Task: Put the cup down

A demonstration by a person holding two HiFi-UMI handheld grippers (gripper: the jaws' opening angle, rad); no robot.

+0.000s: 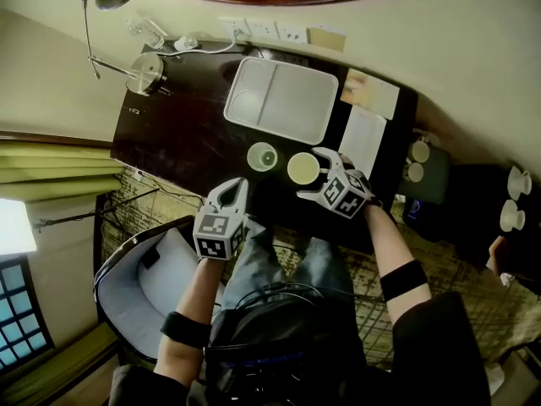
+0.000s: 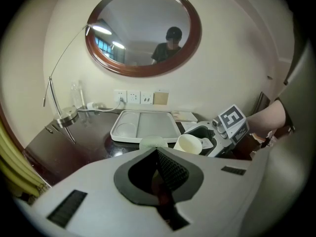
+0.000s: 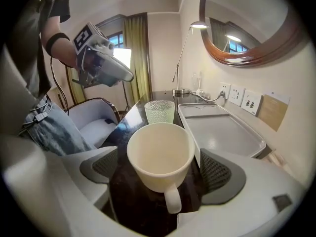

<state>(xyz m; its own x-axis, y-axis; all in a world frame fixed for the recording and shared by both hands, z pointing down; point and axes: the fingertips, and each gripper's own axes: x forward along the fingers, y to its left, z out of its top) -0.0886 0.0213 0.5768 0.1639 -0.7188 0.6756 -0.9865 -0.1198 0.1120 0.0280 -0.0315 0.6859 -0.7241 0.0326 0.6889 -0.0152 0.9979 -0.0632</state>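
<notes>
Jaws of the right gripper [image 1: 316, 174] are spread wide round the cup [image 3: 160, 154]; the left gripper [image 2: 158, 158] is shut. The cup could be tipped if its handle is snagged on withdrawal.

Dim warm light, fisheye-warped edges

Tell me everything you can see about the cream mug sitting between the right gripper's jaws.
The cream mug looks like glazed ceramic, plain and empty, its loop handle turned toward the right gripper. It stands upright on the dark tabletop between the open jaws, pads clear of its sides. A green textured glass stands just beyond, a white tray alongside.
</notes>
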